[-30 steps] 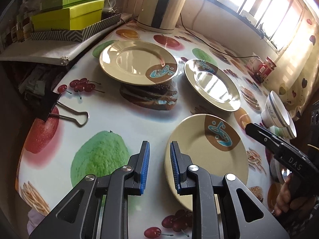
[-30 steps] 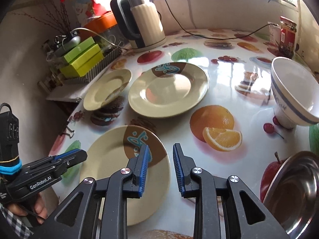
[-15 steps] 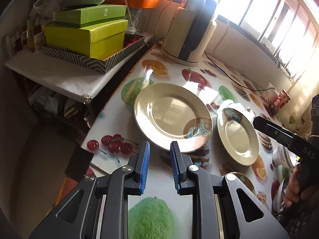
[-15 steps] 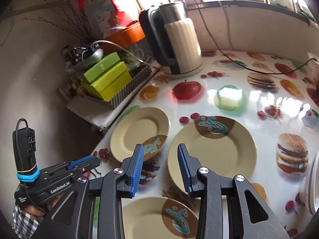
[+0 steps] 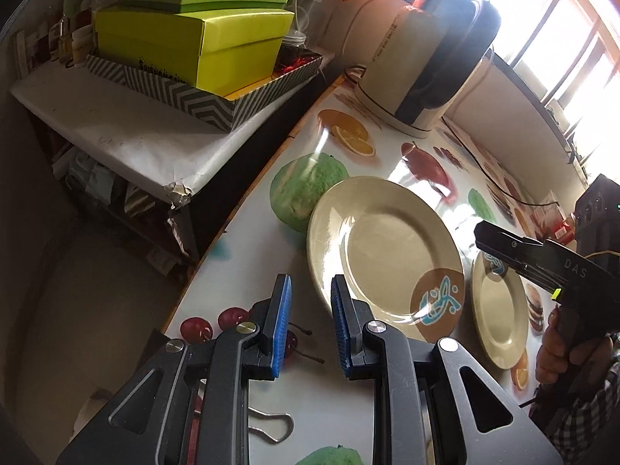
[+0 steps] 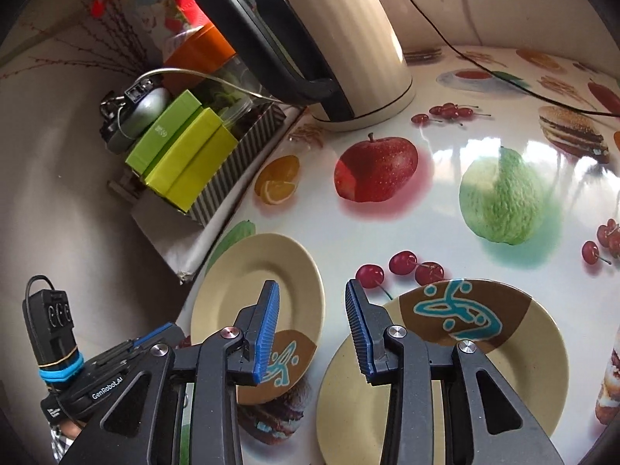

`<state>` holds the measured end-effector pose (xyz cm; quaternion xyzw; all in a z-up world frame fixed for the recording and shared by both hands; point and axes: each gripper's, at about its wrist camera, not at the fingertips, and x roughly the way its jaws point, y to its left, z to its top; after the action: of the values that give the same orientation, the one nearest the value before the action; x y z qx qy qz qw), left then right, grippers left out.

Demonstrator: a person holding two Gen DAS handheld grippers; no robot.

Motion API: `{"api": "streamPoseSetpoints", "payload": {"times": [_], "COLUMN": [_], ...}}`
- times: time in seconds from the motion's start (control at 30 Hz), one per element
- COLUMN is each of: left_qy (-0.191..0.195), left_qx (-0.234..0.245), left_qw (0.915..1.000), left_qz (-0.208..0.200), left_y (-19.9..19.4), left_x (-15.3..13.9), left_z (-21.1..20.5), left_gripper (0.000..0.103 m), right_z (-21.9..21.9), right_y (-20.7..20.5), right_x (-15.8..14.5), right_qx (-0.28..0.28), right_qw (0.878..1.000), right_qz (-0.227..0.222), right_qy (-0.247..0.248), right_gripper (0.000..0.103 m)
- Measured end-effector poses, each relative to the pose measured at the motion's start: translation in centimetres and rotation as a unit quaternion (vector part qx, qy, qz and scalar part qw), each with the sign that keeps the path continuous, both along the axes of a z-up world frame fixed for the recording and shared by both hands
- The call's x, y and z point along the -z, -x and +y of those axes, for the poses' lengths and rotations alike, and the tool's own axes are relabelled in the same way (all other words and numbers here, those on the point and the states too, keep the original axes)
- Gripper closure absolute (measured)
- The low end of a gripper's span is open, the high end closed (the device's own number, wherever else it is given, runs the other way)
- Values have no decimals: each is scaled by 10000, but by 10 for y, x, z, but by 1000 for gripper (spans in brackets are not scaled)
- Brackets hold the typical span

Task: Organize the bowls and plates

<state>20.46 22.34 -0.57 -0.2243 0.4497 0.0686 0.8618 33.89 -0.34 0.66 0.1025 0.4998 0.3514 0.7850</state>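
A cream plate with a brown and blue motif (image 5: 391, 255) lies near the table's left edge; it also shows in the right wrist view (image 6: 248, 294). A second such plate (image 5: 500, 310) lies to its right, also in the right wrist view (image 6: 465, 352). My left gripper (image 5: 308, 325) is open and empty, just short of the first plate's near rim. My right gripper (image 6: 310, 329) is open and empty, above the gap between the two plates. It appears in the left wrist view (image 5: 542, 255) over the second plate.
A cream and black kettle (image 5: 422, 62) (image 6: 329, 38) stands at the back with its cord across the table. Green boxes in a striped tray (image 5: 193, 46) sit on a side shelf left of the table edge (image 5: 240, 217). A binder clip (image 5: 271, 426) lies below my left gripper.
Both grippers have moved forward and left, from over the nearest plate toward the far-left plate and the kettle. Both stay open and empty. The bowls have left view.
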Motion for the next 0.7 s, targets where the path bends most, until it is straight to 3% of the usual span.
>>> {"api": "streamPoseSetpoints", "payload": {"times": [0.2,0.3,0.37,0.7], "left_qy": [221,241,225,181], "left_qx": [17,14,24,89], "left_qw": [9997,9997,9997,9998], "left_qz": [28,17,11,26], "left_y": [-6,-8,-9,-12], "left_x": [8,9,9,11], "left_z": [2,1,1,-4], "left_gripper": [81,81,81,81], "right_z": [11,16,20,24], "right_y": [-5,-5,-5,-9], "right_x": [10,12,14,20], "right_qx": [-212,-276,-336,-324], "right_qw": [9997,9996,9993,9992], "right_qz": [78,102,109,159], "right_qy": [22,37,91,199], "right_gripper": [68,70,78,81]}}
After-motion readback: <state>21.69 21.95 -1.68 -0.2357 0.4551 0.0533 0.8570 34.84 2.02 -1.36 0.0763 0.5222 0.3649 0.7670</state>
